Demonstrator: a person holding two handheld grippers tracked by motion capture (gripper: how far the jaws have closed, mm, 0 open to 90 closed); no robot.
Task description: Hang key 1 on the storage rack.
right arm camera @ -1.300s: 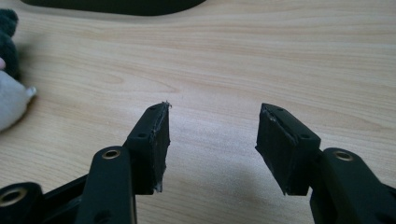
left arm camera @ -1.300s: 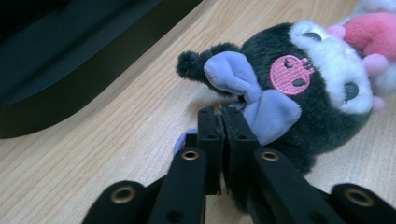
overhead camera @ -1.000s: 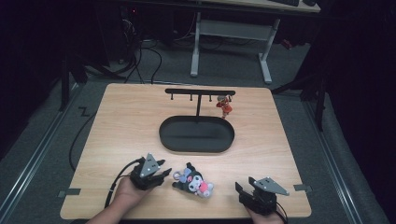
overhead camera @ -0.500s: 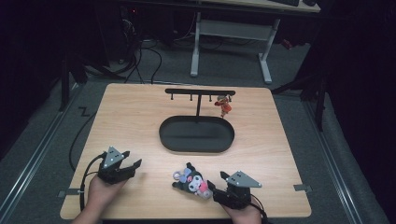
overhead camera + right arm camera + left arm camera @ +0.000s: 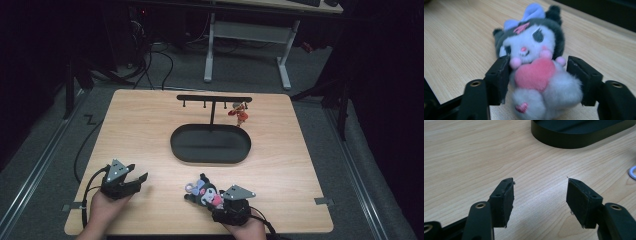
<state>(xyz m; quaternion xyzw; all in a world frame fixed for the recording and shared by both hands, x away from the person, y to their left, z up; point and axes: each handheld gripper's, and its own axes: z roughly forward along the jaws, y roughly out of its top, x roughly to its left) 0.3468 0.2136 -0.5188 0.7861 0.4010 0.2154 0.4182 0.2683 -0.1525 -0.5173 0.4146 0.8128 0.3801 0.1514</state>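
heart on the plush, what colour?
Pink; the plush toy's heart shows best in the right gripper view.

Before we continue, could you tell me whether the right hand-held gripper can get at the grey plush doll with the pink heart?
Probably yes: the right hand-held gripper's open jaws already flank the grey plush doll; nothing intervenes.

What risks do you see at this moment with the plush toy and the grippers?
The right gripper is open around the plush toy, low on its soft round body; when it closes, the toy may squeeze out or tilt. The keyring lies loose on the table and might catch when lifted.
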